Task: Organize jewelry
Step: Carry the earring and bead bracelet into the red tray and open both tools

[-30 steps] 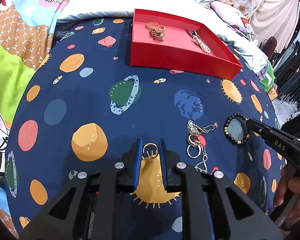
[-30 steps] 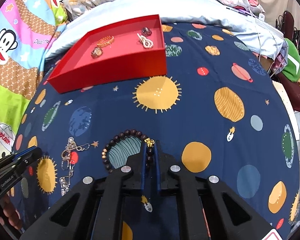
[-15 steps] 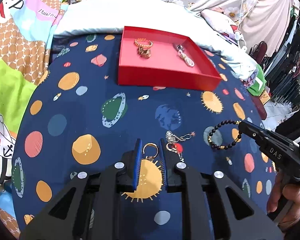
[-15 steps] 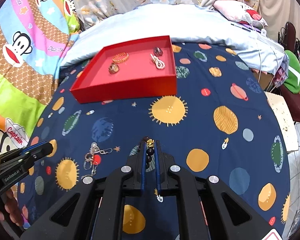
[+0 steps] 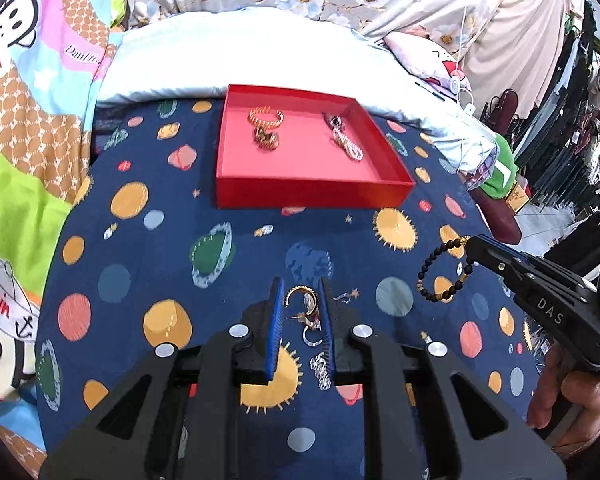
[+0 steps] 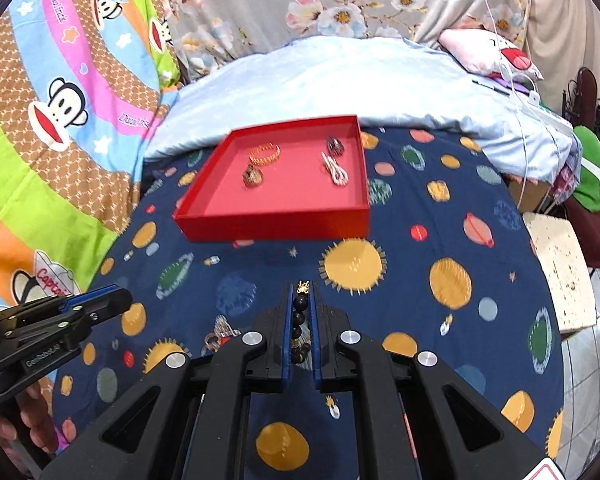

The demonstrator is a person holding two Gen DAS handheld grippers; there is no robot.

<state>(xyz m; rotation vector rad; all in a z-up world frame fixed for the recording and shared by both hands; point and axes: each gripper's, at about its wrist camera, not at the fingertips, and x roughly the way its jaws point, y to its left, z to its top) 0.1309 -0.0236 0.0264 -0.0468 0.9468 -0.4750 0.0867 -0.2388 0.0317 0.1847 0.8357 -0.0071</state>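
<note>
On the left, the left gripper (image 5: 300,308) hangs above a navy planet-print bedspread (image 5: 140,264), its blue-padded fingers (image 5: 275,320) pinching a gold hoop earring (image 5: 300,300). Ahead at centre sits a shallow red tray (image 5: 312,196) holding a gold bracelet (image 5: 265,116), a gold ring (image 5: 266,139) and a pale chain (image 5: 346,145) (a dark piece lies at its far end). Loose silver jewelry (image 6: 220,334) lies on the bedspread between the tools. On the right, the right gripper (image 6: 302,312) has its fingers (image 6: 287,320) pressed on a dark beaded bracelet (image 5: 440,272), which dangles clear of the bedspread.

Matt red tray (image 5: 312,196); printed cloth sheet (image 5: 148,264); glossy dark bead bracelet (image 5: 440,270); shiny gold earring (image 5: 300,306).
</note>
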